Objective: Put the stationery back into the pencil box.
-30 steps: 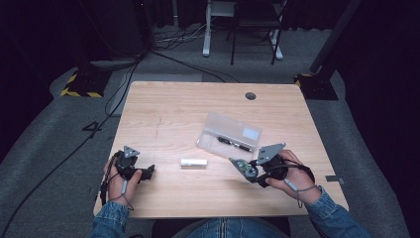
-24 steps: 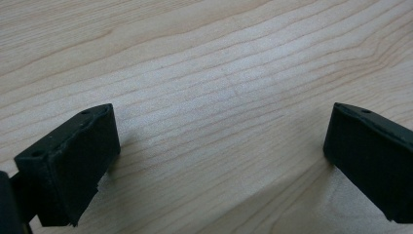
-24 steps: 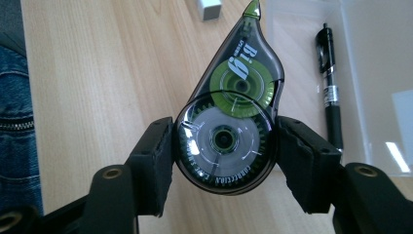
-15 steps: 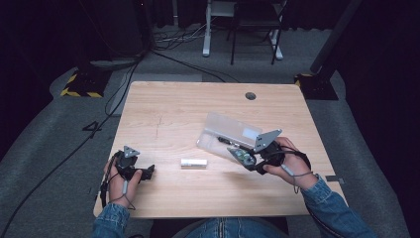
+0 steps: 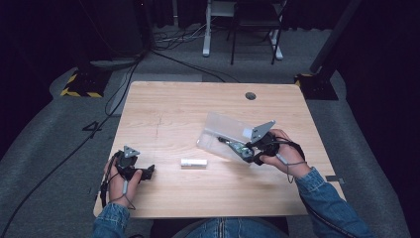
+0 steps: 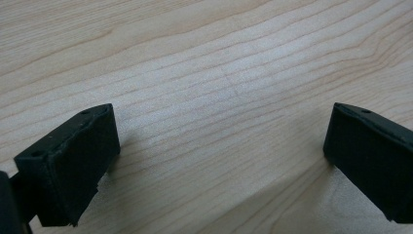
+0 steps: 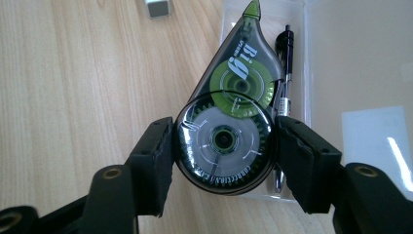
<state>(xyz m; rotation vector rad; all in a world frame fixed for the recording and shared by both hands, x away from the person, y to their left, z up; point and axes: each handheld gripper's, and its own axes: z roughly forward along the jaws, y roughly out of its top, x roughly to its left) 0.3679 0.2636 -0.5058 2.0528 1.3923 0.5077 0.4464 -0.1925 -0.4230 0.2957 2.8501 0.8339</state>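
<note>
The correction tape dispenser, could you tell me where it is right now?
The correction tape dispenser sits clamped between the right gripper jaws at the table's right side, over the near edge of the clear plastic case, beside a black pen.

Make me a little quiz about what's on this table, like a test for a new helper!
1. True or false: the right gripper is clamped on a correction tape roller.
2. What lies inside the clear plastic case beside the roller? A) scissors B) a black pen C) a ruler
3. How do the left gripper's jaws stand, and what is between them?

Key
1. True: both pads press its round body.
2. B: a black pen.
3. Wide apart, with just bare wooden table between them.
</note>
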